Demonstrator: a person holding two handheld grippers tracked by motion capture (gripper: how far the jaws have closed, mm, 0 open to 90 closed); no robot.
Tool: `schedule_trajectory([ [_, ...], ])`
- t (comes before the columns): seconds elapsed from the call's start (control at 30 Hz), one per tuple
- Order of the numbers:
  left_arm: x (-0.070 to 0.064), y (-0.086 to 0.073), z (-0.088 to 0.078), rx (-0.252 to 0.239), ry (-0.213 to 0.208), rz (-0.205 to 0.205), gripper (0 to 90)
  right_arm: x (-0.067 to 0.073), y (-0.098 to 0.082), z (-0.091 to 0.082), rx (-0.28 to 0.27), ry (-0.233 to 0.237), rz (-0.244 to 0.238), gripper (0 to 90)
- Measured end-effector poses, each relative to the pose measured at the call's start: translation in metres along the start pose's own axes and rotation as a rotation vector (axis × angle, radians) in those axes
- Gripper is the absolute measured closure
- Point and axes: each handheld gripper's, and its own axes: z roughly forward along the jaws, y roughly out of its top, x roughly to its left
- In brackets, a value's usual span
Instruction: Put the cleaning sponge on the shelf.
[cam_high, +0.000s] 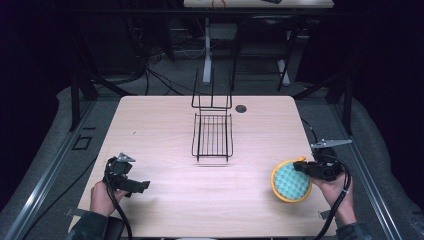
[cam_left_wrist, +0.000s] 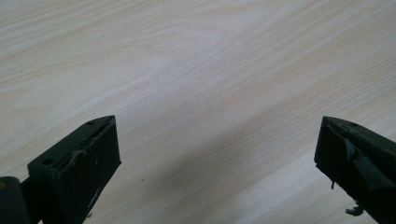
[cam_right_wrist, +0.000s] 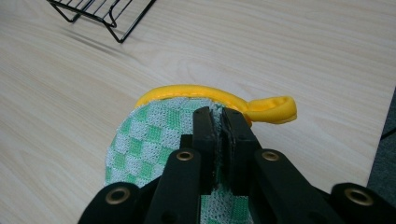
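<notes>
two handheld grippers work over a pale wooden table (cam_high: 165, 200). at the near right edge, the right gripper (cam_high: 306, 169) has its jaws pressed together on a round green-and-white checked pot holder (cam_high: 291, 182) with a yellow rim. in the right gripper view the jaws pinch the cloth (cam_right_wrist: 144, 140) just inside the rim, beside the yellow hanging loop (cam_right_wrist: 273, 109), which sits just to the right of the jaw tips. the pot holder lies ahead of and below the right gripper (cam_right_wrist: 218, 126), toward the table's middle. the left gripper (cam_high: 135, 185), near the left front of the table, has its jaws spread wide over bare wood (cam_left_wrist: 210, 70), holding nothing. a black wire rack (cam_high: 212, 131) stands at the centre toward the far side, well apart from both grippers; its corner (cam_right_wrist: 102, 14) shows in the right gripper view.
</notes>
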Motion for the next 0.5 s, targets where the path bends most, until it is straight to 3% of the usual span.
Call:
schedule_trajectory([
  [0.5, 0.001, -0.001, -0.001, 0.006, -0.001, 0.004, 0.0, 0.015, 0.026, 0.010, -0.022, 0.021, -0.047, 85.2],
])
